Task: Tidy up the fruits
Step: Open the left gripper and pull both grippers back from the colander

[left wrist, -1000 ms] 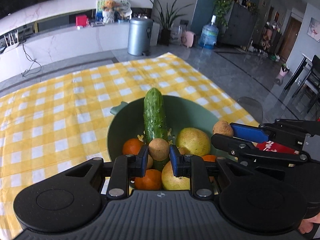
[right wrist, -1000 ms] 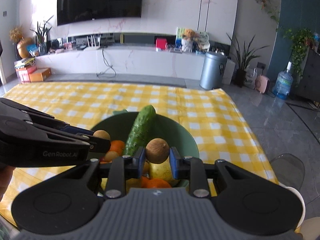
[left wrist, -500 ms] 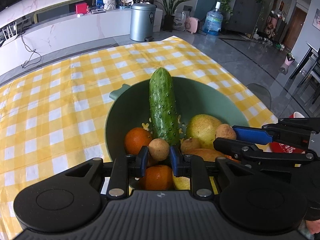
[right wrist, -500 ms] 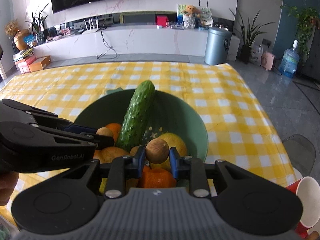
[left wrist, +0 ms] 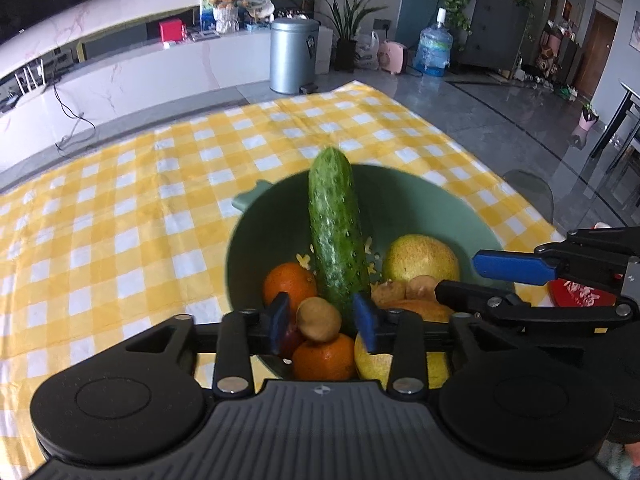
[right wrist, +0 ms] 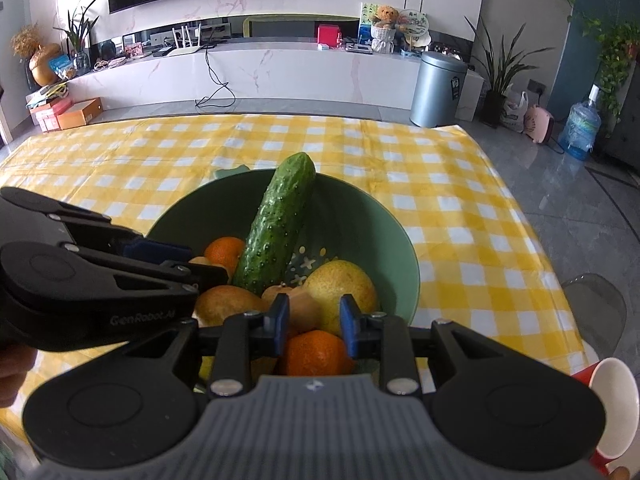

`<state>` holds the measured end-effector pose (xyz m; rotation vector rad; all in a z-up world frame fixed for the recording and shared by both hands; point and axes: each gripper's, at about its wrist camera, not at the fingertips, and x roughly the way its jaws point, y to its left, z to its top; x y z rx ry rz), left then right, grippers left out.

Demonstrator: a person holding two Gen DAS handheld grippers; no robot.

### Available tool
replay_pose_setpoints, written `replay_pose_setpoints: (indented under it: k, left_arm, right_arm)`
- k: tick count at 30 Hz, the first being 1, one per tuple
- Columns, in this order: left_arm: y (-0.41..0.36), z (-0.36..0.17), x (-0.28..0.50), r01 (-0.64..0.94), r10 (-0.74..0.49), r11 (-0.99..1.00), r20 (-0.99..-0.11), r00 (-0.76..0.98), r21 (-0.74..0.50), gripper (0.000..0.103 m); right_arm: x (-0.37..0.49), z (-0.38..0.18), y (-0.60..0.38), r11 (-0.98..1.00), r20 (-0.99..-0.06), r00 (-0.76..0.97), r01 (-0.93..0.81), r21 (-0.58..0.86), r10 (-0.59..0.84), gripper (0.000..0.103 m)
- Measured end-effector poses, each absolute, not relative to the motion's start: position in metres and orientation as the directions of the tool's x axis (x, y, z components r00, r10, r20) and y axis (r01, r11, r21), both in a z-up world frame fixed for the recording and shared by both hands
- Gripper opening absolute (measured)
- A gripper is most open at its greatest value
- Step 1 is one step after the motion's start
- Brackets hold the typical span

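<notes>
Bowl: we take the round green colander bowl (right wrist: 404, 264) on the yellow-checked cloth surface (right wrist: 460, 184) as our landmark.
Fruit: inside it lie a long green cucumber (left wrist: 335, 240) leaning on the far rim, oranges (left wrist: 289, 284), and a yellow-green pear (left wrist: 420, 258).
Left gripper (left wrist: 322, 322): above the near rim; we see its fingers parted, a small brown round fruit (left wrist: 318, 319) loose between them.
Right gripper (right wrist: 313, 322): also over the near side, fingers spread wide, released.
Doing it well: we judge both should lift straight up, clear of the pile, so nothing gets nudged.
</notes>
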<state>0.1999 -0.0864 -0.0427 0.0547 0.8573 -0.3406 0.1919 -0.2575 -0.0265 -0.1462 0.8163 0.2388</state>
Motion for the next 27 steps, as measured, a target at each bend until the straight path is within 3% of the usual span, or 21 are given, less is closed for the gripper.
replay_pose_setpoints:
  k: [5, 9, 14, 20, 22, 27]
  left_arm:
    - [-0.078, -0.021, 0.190, 0.294, -0.259, 0.953, -0.716, 0.649, -0.078, 0.053]
    - [-0.072, 0.000, 0.177, 0.275, -0.246, 0.959, -0.665, 0.705, -0.063, 0.067]
    - [-0.058, 0.023, 0.151, 0.217, -0.184, 0.976, -0.592, 0.785, -0.016, 0.071]
    - [-0.047, 0.042, 0.111, 0.179, -0.130, 0.982, -0.483, 0.866, 0.056, 0.088]
    - [-0.044, 0.047, 0.099, 0.150, -0.101, 0.986, -0.449, 0.888, 0.074, 0.095]
    - [-0.044, 0.048, 0.076, 0.127, -0.062, 0.982, -0.394, 0.917, 0.141, 0.096]
  right_arm:
    - [0.184, -0.012, -0.258, 0.963, -0.701, 0.699, -0.261, -0.062, 0.145, 0.045]
    - [0.171, 0.007, -0.258, 0.967, -0.646, 0.754, -0.236, -0.092, 0.123, 0.058]
    - [0.146, 0.036, -0.263, 0.981, -0.531, 0.841, -0.174, -0.086, 0.102, 0.070]
    - [0.105, 0.064, -0.265, 0.988, -0.375, 0.919, -0.149, -0.043, 0.122, 0.091]
    - [0.093, 0.069, -0.263, 0.988, -0.341, 0.931, -0.149, -0.026, 0.132, 0.094]
    - [0.065, 0.070, -0.259, 0.983, -0.294, 0.938, -0.179, 0.040, 0.182, 0.099]
